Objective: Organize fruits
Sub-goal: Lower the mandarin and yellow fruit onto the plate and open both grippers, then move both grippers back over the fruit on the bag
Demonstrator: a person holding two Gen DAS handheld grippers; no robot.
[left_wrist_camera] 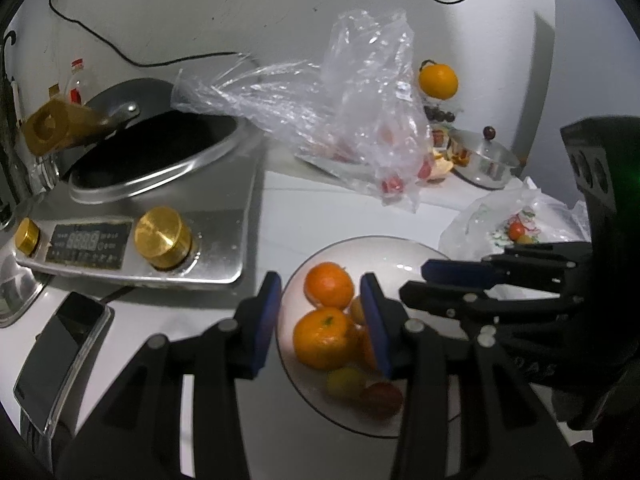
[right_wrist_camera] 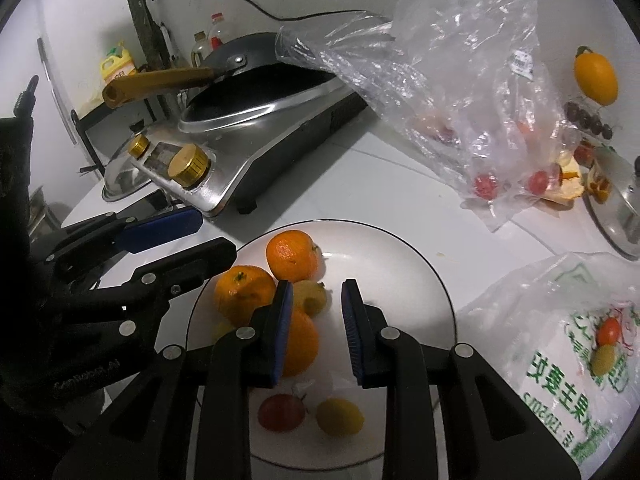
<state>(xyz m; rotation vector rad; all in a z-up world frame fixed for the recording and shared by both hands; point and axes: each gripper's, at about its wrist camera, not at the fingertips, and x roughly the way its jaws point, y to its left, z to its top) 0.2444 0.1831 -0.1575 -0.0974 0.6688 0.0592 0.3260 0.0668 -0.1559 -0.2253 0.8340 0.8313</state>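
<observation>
the right gripper [right_wrist_camera: 316, 320] hides part of an orange [right_wrist_camera: 298, 342] at lower centre; it hangs above the plate [right_wrist_camera: 400, 264], jaws narrowed on nothing.

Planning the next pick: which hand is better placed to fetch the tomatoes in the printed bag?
Right. The printed bag lies just beside the right gripper, off the plate's right edge. The left gripper hangs over the opposite side, with the right gripper in its way.
</observation>
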